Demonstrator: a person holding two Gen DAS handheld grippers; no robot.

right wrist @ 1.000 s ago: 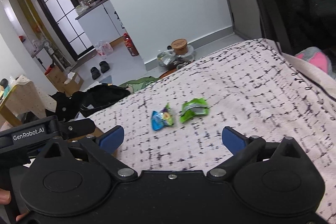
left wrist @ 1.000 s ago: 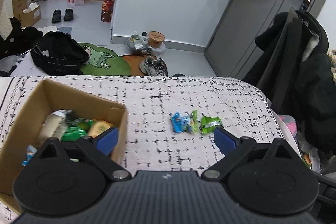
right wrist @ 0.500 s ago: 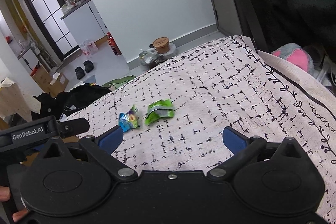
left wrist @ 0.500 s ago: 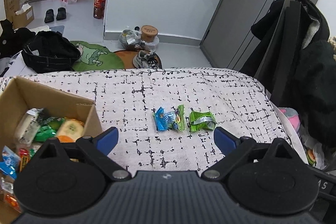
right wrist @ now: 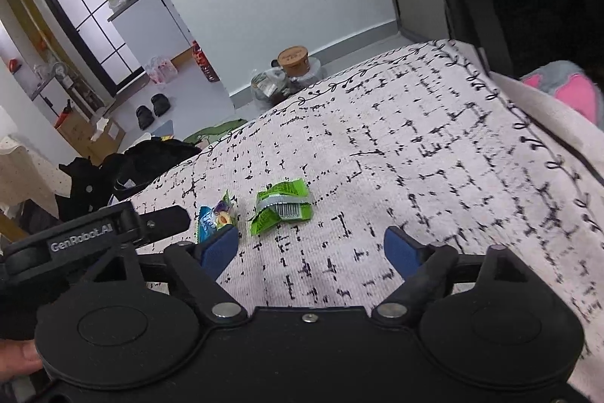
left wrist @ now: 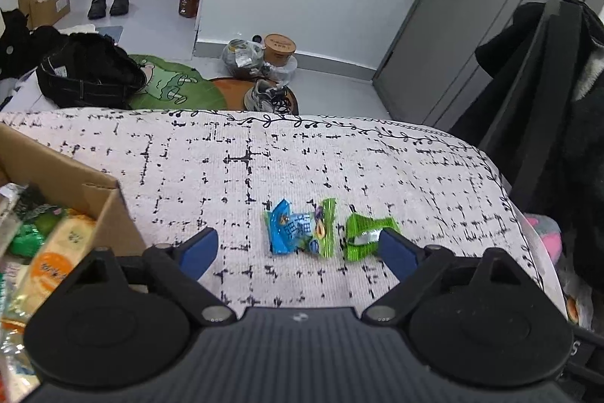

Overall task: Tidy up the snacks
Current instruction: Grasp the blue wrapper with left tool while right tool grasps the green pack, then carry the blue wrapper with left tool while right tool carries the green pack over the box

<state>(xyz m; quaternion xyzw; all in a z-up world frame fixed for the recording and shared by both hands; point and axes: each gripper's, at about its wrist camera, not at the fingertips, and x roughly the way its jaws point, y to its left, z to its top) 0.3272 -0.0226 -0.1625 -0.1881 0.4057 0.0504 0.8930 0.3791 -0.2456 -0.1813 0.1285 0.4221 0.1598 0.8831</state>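
Step in hand: the approach to the last two loose snack packets, one per gripper, judged from how both grippers are aimed.
Surface: a bed or couch under a white cover [left wrist: 302, 153] with black dashes; which of the two cannot be told.
Blue packet [left wrist: 288, 233]: lying flat on the cover, touching or just beside the green packet [left wrist: 364, 237]; also seen in the right wrist view, blue packet [right wrist: 215, 220] and green packet [right wrist: 283, 206], barcode side up.
Cardboard box [left wrist: 94, 191]: at the left on the same cover, already holding several snack packs; taken as the destination.
Left gripper [left wrist: 298, 250]: jaws apart, just narrowed, nothing clamped; the blue packet is framed between the pads, while the right pad overlaps the green packet's edge in the picture.
Right gripper [right wrist: 311, 250]: jaws apart, just narrowed, nothing held; the green packet lies ahead of the left pad, off centre.
Advice, left: the gripper is best shifted left, so that only the blue packet is caught.
Advice, right: the green packet should be centred between the pads before closing.
Grip: crinkly wrappers are best pinched across the middle; soft cover fabric should be kept out of the pads.
Risk: a clash of the two grippers, the packets lying so close.
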